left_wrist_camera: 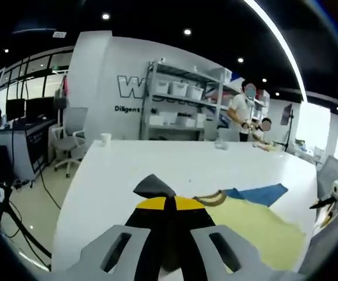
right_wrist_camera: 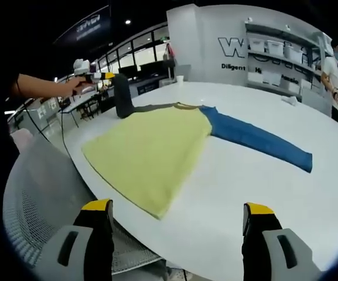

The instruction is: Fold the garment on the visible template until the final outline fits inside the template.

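Both left tongs (left_wrist_camera: 167, 205) jaws are pinching the garment's dark sleeve (left_wrist_camera: 154, 186), lifting it for folding over the white bench (left_wrist_camera: 157, 158). Right tongs (right_wrist_camera: 177, 216) are waiting wide open, near the yellow garment (right_wrist_camera: 151, 146) lying flat, blue sleeve (right_wrist_camera: 256, 137) outstretched.

Bright, even ceiling-spot lighting, glare off the white table (right_wrist_camera: 256, 175), strong fisheye bending at edges.
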Motion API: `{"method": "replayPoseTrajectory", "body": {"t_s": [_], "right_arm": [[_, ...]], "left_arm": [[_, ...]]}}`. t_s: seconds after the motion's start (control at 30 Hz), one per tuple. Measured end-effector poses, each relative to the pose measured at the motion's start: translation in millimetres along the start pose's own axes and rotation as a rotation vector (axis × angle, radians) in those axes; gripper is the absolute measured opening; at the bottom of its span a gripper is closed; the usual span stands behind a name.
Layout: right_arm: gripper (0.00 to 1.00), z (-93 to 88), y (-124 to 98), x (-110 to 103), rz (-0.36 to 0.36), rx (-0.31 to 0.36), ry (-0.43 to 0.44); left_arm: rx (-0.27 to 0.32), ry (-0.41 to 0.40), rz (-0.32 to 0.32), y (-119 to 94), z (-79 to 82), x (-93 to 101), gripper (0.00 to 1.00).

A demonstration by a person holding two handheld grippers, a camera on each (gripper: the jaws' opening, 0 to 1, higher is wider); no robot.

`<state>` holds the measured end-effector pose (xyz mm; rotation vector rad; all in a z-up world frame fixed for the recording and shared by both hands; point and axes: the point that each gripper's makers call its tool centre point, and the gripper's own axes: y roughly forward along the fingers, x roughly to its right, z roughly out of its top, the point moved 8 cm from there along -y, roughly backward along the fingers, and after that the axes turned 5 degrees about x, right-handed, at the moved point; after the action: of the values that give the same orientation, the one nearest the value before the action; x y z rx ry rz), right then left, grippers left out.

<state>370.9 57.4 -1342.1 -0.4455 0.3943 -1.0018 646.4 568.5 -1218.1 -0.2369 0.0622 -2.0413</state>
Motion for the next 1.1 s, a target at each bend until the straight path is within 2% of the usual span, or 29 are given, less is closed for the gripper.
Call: {"method": "replayPoseTrajectory", "body": {"t_s": [0.1, 0.33, 0.57, 1.1], "right_arm": [[0.9, 0.1, -0.3, 0.0, 0.002, 0.004, 0.003], [0.91, 1.6, -4.5, 2.0, -0.002, 0.017, 0.038], [0.91, 2.7, -6.3, 3.3, -0.004, 0.024, 0.041], [0.92, 2.9, -16.0, 6.4, -0.019, 0.031, 0.041]], "left_arm": [[0.001, 0.016, -0.02, -0.1, 6.0, 17.5, 0.04], [0.016, 0.009, -0.046, 5.2, 18.1, 37.4, 0.04], [0.011, 0.021, -0.075, 15.9, 26.5, 51.5, 0.04], [0.065, -0.002, -0.136, 41.7, 47.4, 78.1, 0.04]]}}
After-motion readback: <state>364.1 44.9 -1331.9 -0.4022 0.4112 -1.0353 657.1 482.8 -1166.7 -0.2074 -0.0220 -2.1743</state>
